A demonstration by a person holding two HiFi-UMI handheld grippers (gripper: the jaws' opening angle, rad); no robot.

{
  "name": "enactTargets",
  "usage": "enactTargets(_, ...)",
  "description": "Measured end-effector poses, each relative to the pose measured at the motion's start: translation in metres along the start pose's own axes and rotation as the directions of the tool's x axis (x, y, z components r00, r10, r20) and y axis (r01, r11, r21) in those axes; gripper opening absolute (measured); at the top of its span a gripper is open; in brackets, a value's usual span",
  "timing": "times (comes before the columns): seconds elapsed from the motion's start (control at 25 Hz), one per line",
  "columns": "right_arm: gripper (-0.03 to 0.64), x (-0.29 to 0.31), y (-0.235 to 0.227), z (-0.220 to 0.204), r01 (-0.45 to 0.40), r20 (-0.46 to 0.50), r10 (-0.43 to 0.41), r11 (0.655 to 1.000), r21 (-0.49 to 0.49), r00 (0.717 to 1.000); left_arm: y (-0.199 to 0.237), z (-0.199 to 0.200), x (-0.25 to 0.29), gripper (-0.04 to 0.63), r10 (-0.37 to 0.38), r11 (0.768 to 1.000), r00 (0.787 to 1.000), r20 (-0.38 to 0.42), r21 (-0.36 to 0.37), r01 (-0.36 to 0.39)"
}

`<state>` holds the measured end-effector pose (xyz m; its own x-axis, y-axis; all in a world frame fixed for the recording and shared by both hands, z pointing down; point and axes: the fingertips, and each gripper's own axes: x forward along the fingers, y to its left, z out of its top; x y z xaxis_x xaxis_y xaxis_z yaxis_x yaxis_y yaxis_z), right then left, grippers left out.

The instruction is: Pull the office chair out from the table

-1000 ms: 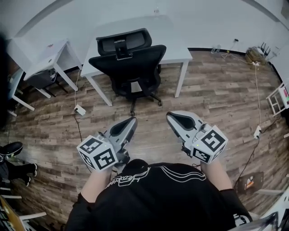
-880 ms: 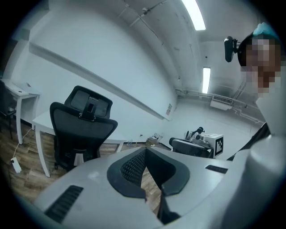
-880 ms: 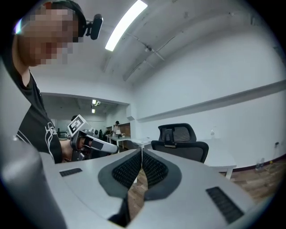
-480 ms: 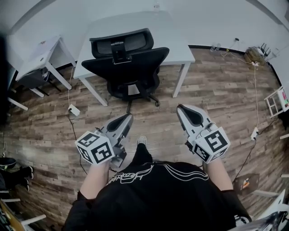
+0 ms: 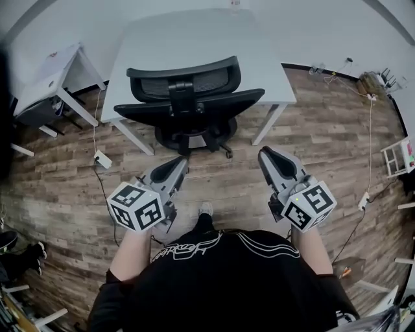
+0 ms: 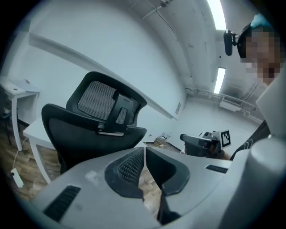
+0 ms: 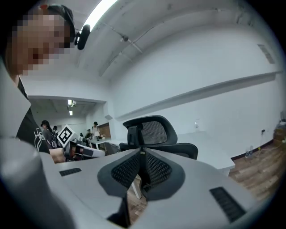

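While office chair [image 5: 183, 79] sits tucked at far surface [image 5: 194, 35], approach step: left gripper [image 5: 181, 161], right gripper [image 5: 264, 153] empty, jaws closed, near side of backrest [image 5: 214, 104]. Next: open jaws, grip backrest.

Wood-plank floor [image 5: 324, 149] in mixed browns runs up to plain white walls [image 5: 318, 32] with a dark baseboard [image 5: 303, 66]. A large white surface [image 5: 188, 39] stands against the far wall, a smaller white desk [image 5: 52, 81] to its left. A white power strip [image 5: 102, 159] lies on the floor near them. Cables [image 5: 371, 142] trail along the right side towards a white rack [image 5: 400, 155]. Long strip lights [image 6: 219, 13] glow on the ceiling.
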<state>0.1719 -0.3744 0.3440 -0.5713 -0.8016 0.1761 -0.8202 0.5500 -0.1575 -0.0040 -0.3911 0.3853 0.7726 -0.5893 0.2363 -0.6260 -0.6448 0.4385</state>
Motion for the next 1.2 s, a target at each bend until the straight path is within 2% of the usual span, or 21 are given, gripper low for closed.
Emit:
enactTargets(0.2,0.044,0.041,-0.026,0.008,0.066,-0.018,-0.068,0.995,-0.074,0.998,0.054,0.021,0.007,0.009,0.079,0.994,0.997,-0.006,0.076,-0.079)
enactTargets(0.32,0.068,0.06,-0.036,0.007,0.06,-0.03,-0.062,0.997,-0.052,0.998,0.081,0.027,0.004,0.011,0.103,0.992,0.995,0.002,0.077,-0.103)
enactTargets(0.44,0.113,0.079,-0.043,0.009,0.05,-0.044,-0.052,0.997,-0.056,0.998,0.104,0.038,0.002,0.042,0.106,0.992,0.994,0.015,0.064,-0.107)
enactTargets(0.52,0.141,0.088,-0.049,0.011,0.05,-0.052,-0.054,0.996,-0.076,0.997,0.115,0.046,0.001,0.082,0.111,0.988,0.994,0.019,0.102,-0.113)
enactTargets(0.68,0.185,0.102,-0.065,0.017,0.071,-0.08,-0.088,0.978,-0.195,0.993,0.124,0.063,-0.005,0.133,0.038,0.985,0.999,0.023,0.168,-0.042)
enactTargets(0.76,0.202,0.11,-0.074,0.019,0.085,-0.111,-0.124,0.949,-0.305,0.986,0.132,0.07,-0.009,0.177,0.035,0.965,0.999,0.006,0.258,-0.036)
enactTargets(0.8,0.213,0.114,-0.078,0.017,0.083,-0.137,-0.142,0.926,-0.369,0.98,0.139,0.072,-0.011,0.193,0.062,0.942,0.998,-0.007,0.329,-0.056)
enactTargets(0.92,0.227,0.122,-0.086,0.005,0.0,-0.259,-0.155,0.858,-0.513,0.953,0.162,0.08,-0.014,0.204,0.165,0.837,0.986,-0.025,0.532,-0.126)
enactTargets(1.08,0.236,0.132,-0.096,0.004,-0.068,-0.323,-0.163,0.798,-0.599,0.932,0.185,0.086,-0.013,0.206,0.235,0.723,0.969,-0.078,0.68,-0.121)
enactTargets(1.12,0.239,0.134,-0.099,0.003,-0.079,-0.333,-0.172,0.777,-0.624,0.927,0.191,0.082,-0.012,0.209,0.26,0.686,0.96,-0.104,0.72,-0.107)
enactTargets(1.2,0.242,0.137,-0.104,-0.002,-0.112,-0.364,-0.199,0.727,-0.677,0.91,0.204,0.069,-0.011,0.211,0.325,0.593,0.93,-0.17,0.803,-0.061)
